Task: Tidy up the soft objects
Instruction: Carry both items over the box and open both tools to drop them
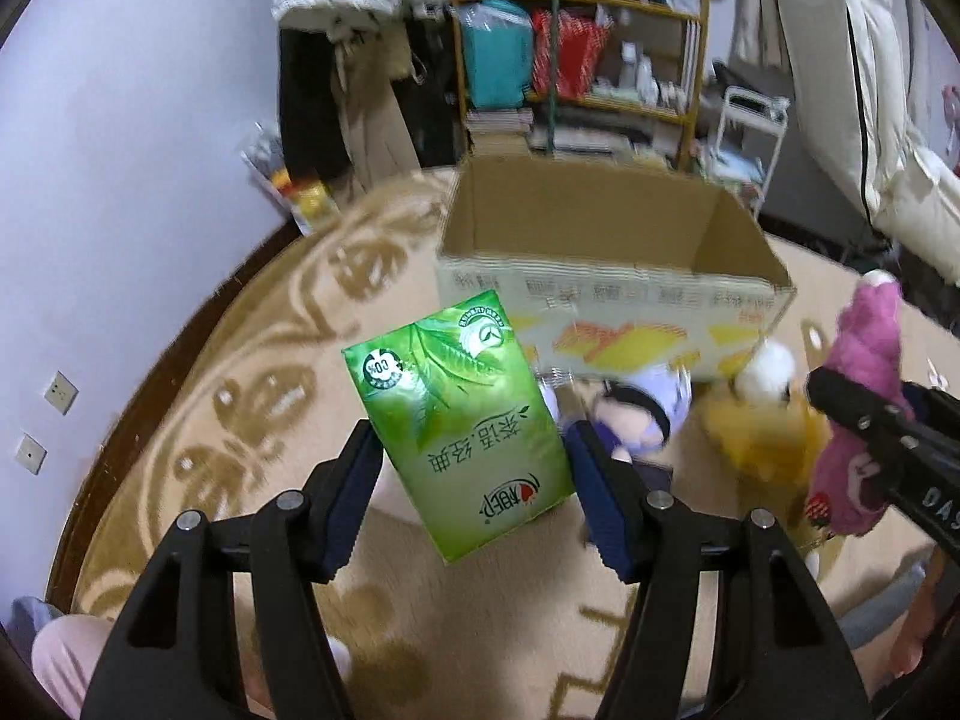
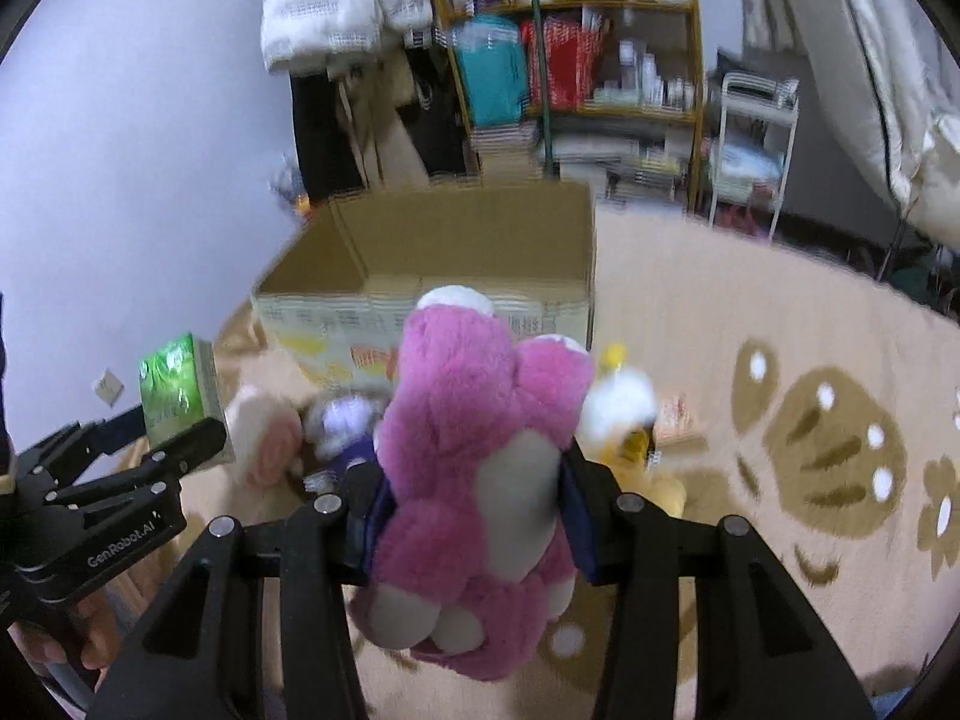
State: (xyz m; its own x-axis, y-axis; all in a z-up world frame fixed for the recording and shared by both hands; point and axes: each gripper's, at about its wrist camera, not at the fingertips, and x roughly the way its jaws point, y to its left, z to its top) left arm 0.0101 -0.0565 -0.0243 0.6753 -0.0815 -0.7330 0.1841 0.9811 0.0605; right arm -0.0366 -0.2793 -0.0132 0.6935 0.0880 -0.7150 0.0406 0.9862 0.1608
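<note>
A green tissue pack [image 1: 459,420], printed with tea leaves and Chinese characters, is clamped between the blue pads of the left gripper [image 1: 474,480] and held tilted above the beige patterned carpet [image 1: 240,420], in front of an open cardboard box [image 1: 606,276]. A pink plush bear [image 2: 474,468] with white belly and paws is squeezed at its middle by the right gripper [image 2: 474,510], also raised before the box. On the carpet near the box, a purple-dressed doll [image 1: 636,414] and a yellow plush toy [image 1: 768,420] are seen, blurred. Both grippers are held side by side, pointed toward the box.
</note>
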